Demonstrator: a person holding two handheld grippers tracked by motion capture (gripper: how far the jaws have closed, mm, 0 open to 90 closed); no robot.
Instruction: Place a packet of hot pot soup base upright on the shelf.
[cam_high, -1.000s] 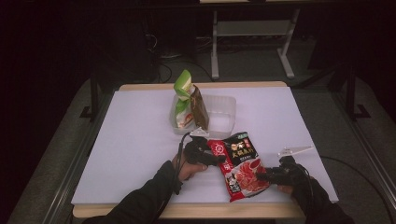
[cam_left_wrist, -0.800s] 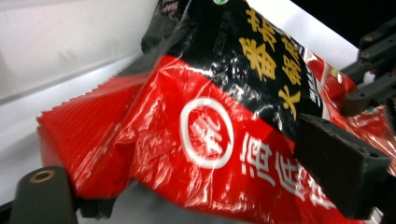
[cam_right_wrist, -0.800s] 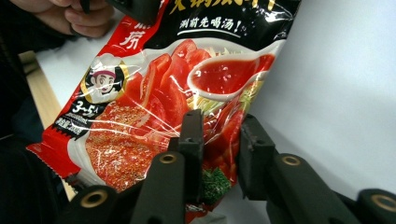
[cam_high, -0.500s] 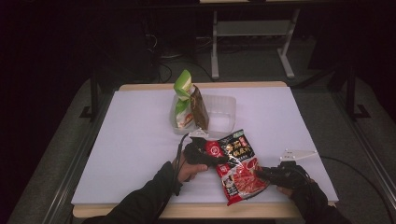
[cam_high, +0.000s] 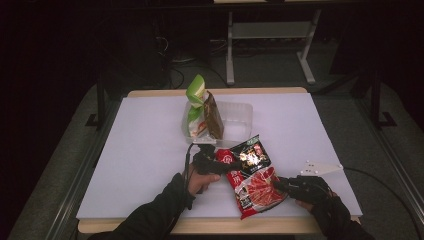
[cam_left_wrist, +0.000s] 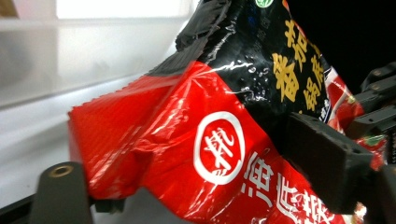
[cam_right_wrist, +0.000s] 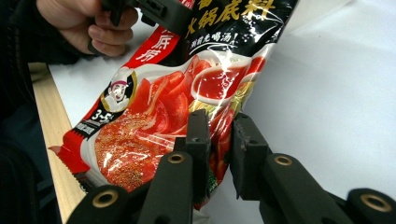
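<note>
Dim room in the high view, with only the white worktop (cam_high: 150, 150) lit, from above; surroundings sunk in near black. Soft, short shadows under the clear tray (cam_high: 235, 120) and the red sauce packet (cam_high: 252, 182). Overall grain and softness, dark sleeves and tools merged into shapeless black. Bright glare spot on the glossy packet (cam_left_wrist: 219, 140) near its top, white streaks across its foil in the left gripper view. Near jaws blurred there, background washed out to pale haze. Sharper focus in the right gripper view, specular highlights on the printed film (cam_right_wrist: 154, 116), slight stretching toward the edges.
</note>
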